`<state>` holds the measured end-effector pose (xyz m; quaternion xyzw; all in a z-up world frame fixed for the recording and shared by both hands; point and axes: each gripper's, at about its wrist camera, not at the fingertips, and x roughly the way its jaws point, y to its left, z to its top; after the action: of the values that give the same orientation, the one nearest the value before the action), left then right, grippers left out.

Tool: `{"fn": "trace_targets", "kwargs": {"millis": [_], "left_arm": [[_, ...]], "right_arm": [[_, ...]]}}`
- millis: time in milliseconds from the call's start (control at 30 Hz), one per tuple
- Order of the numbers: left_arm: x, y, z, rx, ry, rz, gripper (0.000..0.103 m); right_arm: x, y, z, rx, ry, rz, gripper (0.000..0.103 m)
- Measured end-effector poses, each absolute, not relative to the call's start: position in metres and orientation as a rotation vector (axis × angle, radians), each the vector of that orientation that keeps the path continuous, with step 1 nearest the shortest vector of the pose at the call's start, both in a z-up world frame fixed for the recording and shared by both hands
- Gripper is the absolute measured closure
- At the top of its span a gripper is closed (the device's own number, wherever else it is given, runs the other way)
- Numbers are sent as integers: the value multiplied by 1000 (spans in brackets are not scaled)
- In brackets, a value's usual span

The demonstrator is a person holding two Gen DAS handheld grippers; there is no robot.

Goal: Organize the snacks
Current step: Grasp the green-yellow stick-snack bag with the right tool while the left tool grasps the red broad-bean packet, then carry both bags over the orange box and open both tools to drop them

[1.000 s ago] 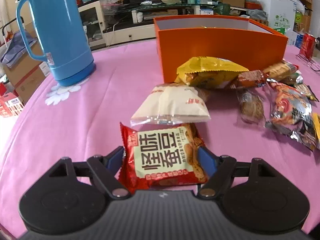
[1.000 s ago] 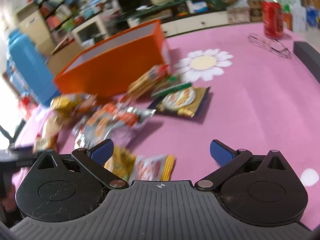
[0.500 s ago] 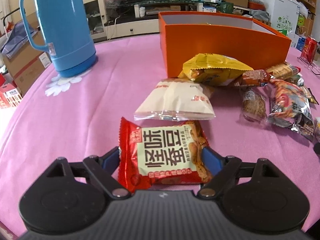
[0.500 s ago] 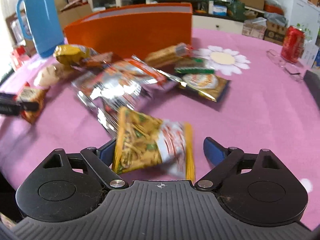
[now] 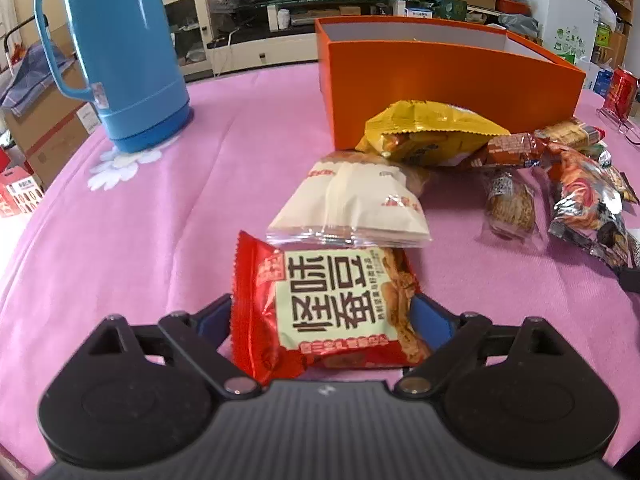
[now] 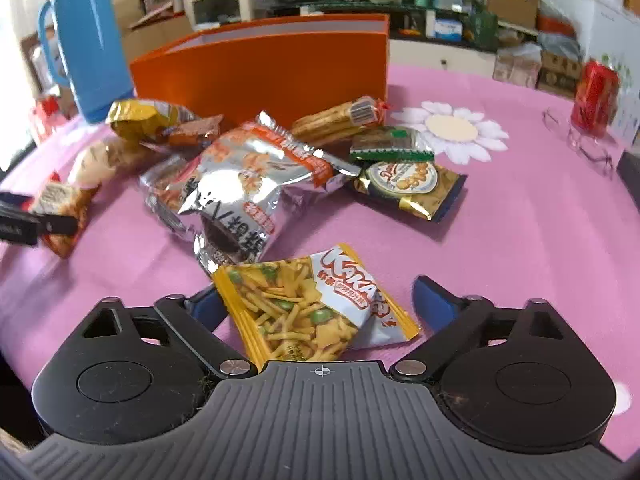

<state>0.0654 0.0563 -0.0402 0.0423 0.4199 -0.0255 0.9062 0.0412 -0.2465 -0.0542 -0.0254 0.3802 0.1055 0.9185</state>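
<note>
Many snack packs lie on the pink worktop (image 5: 160,208) in front of the orange box (image 5: 452,80), which sits in the upper middle of both views. None seems to be in the box yet, so the job looks like it is just starting.

The left tool (image 5: 322,316) is at the bottom middle of its view. Its jaws are opening, and the red snack pack (image 5: 320,308) lies between them with a blue pad close on each side. I cannot tell if the pads press it.

The right tool (image 6: 316,300) is wide open too. The yellow noodle snack pack (image 6: 308,308) lies between its jaws. The left pad is just beside the pack, and the right pad is apart from it.

I think the step now is grabbing one pack with each tool. Next, each tool needs to squeeze its pack, lift it, and carry it up to the box.
</note>
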Motion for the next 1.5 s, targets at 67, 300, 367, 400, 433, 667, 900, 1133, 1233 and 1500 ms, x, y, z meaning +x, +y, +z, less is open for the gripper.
{"fn": "trace_targets", "kwargs": {"millis": [67,300,367,400,433,667,900,1133,1233,1500], "left_arm": [[67,61,-40,45,883,-81,22],[48,79,-27,-30,868,-127,47],[38,85,-22,-40,862,-130,49],[34,87,-19,-40,861,-129,50],[32,88,-18,-42,860,-124,50],[35,89,-22,-11,926,-82,35],[14,92,-2,129,861,-60,21],[9,74,10,564,798,-415,2],[23,73,-3,756,818,-579,2],[83,77,-22,772,1034,-941,14]], "right_arm": [[37,-243,-55,-91,765,228,37],[21,-247,-43,-68,765,226,73],[15,-250,-34,-24,745,233,77],[10,-251,-29,-2,726,237,77],[7,-250,-26,6,717,241,77],[5,-233,-37,-49,746,233,76],[5,-244,-43,-37,755,217,73],[8,-253,-45,32,771,220,69],[10,-253,-45,46,775,220,69],[16,-248,-46,31,785,219,63]]}}
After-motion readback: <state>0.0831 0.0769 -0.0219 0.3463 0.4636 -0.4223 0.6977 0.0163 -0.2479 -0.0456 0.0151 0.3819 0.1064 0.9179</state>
